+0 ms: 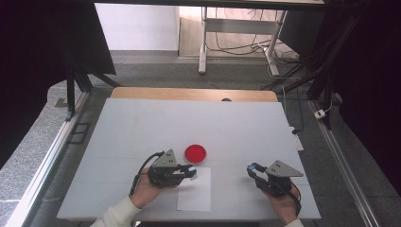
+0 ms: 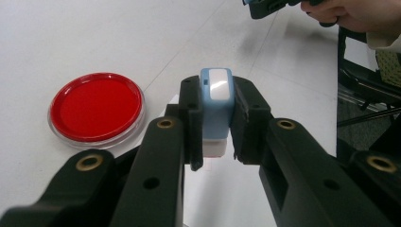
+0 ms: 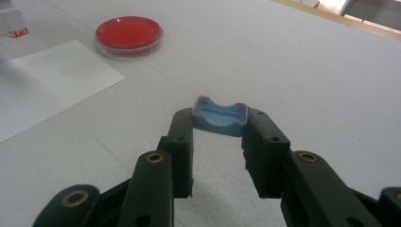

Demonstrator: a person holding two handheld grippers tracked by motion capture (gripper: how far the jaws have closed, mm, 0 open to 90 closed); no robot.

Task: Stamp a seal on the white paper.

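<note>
Gripping stamp (image 2: 216, 106), cap (image 3: 221, 115); hands low.

Glossy red plastic dish (image 2: 96, 107), matt white paper sheet (image 1: 195, 190), smooth blue plastic stamp (image 2: 216, 101).

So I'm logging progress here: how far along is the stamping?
Done: the cap is off, held in the right gripper as a blue cap. In hand: the left gripper holds the blue stamp above the white paper. Left: inking at the red pad, judging by it, and stamping; the paper looks blank.
</note>
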